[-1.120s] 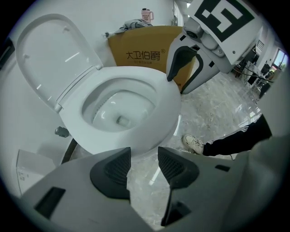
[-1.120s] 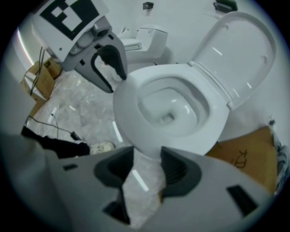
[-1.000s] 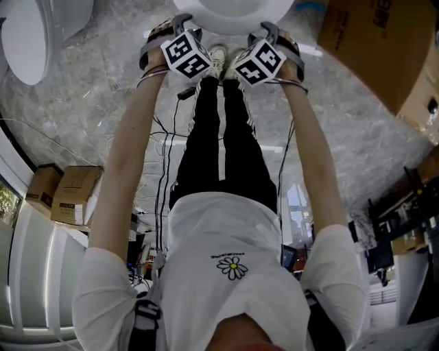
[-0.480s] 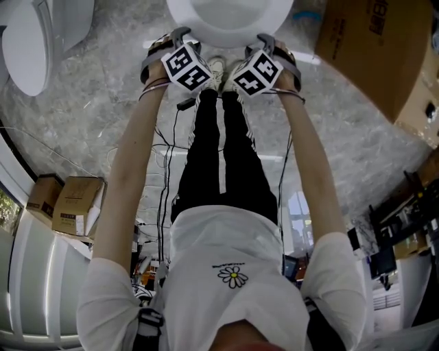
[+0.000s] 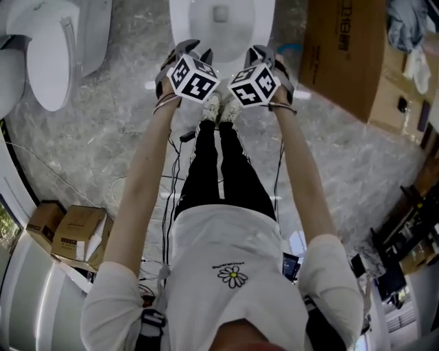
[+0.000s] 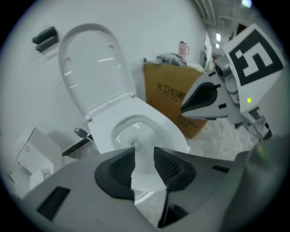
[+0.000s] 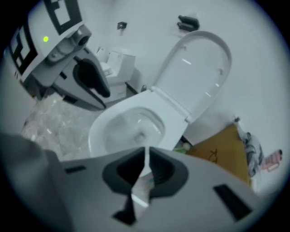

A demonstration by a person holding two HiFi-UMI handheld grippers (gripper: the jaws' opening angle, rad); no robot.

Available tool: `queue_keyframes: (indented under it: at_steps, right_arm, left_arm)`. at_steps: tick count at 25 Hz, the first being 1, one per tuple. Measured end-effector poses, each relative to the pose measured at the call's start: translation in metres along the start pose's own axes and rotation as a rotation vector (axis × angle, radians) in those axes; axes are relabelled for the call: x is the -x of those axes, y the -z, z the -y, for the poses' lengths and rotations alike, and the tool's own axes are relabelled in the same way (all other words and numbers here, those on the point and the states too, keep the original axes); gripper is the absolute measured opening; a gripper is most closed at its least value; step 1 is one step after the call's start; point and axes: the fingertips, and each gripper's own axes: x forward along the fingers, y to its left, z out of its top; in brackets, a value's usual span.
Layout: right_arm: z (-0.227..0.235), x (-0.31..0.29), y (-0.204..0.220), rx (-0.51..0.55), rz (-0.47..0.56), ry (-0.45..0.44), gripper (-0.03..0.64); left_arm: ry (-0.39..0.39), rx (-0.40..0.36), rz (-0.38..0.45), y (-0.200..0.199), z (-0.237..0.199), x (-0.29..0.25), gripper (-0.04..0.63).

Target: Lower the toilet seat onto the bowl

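The white toilet bowl (image 5: pixel 221 20) stands in front of the person's feet, and its seat (image 6: pixel 93 63) is raised upright against the wall, also shown as seat (image 7: pixel 199 74). Both grippers hover side by side short of the bowl's front rim, touching nothing. The left gripper (image 5: pixel 191 51) is closing, with a plain gap between its pads (image 6: pixel 170 163) and only the bowl (image 6: pixel 136 131) seen through it. The right gripper (image 5: pixel 264 55) is closing too, and only a thin slit is left between its pads (image 7: pixel 158 170), with nothing held.
A second toilet (image 5: pixel 55 48) stands at the left. A large cardboard box (image 5: pixel 350 55) sits right of the bowl and smaller boxes (image 5: pixel 75 230) lie lower left. Cables (image 5: pixel 171 178) trail over the marble floor by the person's legs.
More of the bowl has come into the head view, and both grippers now sit lower below its rim and slightly closer together.
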Motion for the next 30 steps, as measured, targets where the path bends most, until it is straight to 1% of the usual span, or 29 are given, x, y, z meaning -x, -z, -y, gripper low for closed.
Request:
queue_keyframes:
  at_steps: [2, 4, 5, 7, 8, 9, 11, 13, 16, 18, 20, 22, 24, 25, 27, 29, 30]
  right_arm:
    - [0.026, 0.034, -0.025, -0.114, 0.072, 0.030, 0.043]
    - [0.045, 0.080, -0.048, -0.261, 0.168, 0.047, 0.040]
    - [0.055, 0.107, -0.058, -0.336, 0.229, 0.061, 0.039]
    - [0.077, 0.161, -0.078, -0.451, 0.369, 0.100, 0.035]
    - [0.087, 0.187, -0.088, -0.491, 0.436, 0.118, 0.035]
    - [0.095, 0.212, -0.095, -0.525, 0.491, 0.129, 0.034]
    - [0.100, 0.257, -0.104, -0.581, 0.570, 0.133, 0.032]
    - [0.100, 0.294, -0.110, -0.613, 0.635, 0.135, 0.032]
    - [0.100, 0.335, -0.111, -0.629, 0.719, 0.149, 0.032]
    - [0.097, 0.355, -0.112, -0.626, 0.779, 0.127, 0.033]
    - [0.092, 0.373, -0.115, -0.614, 0.859, 0.101, 0.032]
    - [0.088, 0.384, -0.114, -0.605, 0.911, 0.122, 0.034]
    - [0.080, 0.385, -0.106, -0.581, 0.895, 0.149, 0.034]
    - [0.074, 0.384, -0.103, -0.563, 0.880, 0.142, 0.034]
    - [0.063, 0.382, -0.102, -0.545, 0.870, 0.099, 0.032]
    - [0.059, 0.383, -0.103, -0.558, 0.877, 0.063, 0.032]
    - [0.059, 0.383, -0.103, -0.560, 0.874, 0.059, 0.031]
  left_arm:
    - [-0.049, 0.135, 0.094, -0.032, -0.013, 0.035, 0.092]
    - [-0.107, 0.256, 0.181, -0.056, -0.023, 0.079, 0.025]
    - [-0.124, 0.313, 0.221, -0.066, -0.024, 0.102, 0.021]
    - [-0.125, 0.418, 0.312, -0.092, -0.024, 0.146, 0.021]
    - [-0.121, 0.457, 0.368, -0.107, -0.024, 0.167, 0.021]
    - [-0.120, 0.481, 0.424, -0.122, -0.022, 0.189, 0.020]
    - [-0.124, 0.482, 0.527, -0.145, -0.015, 0.234, 0.020]
    - [-0.134, 0.449, 0.622, -0.164, -0.005, 0.275, 0.020]
    - [-0.169, 0.399, 0.753, -0.183, 0.011, 0.325, 0.020]
    - [-0.186, 0.382, 0.827, -0.189, 0.020, 0.351, 0.020]
    - [-0.193, 0.381, 0.894, -0.190, 0.026, 0.370, 0.020]
    - [-0.201, 0.372, 0.932, -0.185, 0.032, 0.381, 0.020]
    - [-0.218, 0.346, 0.935, -0.177, 0.038, 0.383, 0.020]
    - [-0.226, 0.339, 0.932, -0.174, 0.040, 0.382, 0.020]
    - [-0.230, 0.344, 0.938, -0.174, 0.039, 0.382, 0.020]
    - [-0.232, 0.345, 0.948, -0.177, 0.036, 0.384, 0.020]
    - [-0.235, 0.340, 0.948, -0.178, 0.036, 0.384, 0.020]
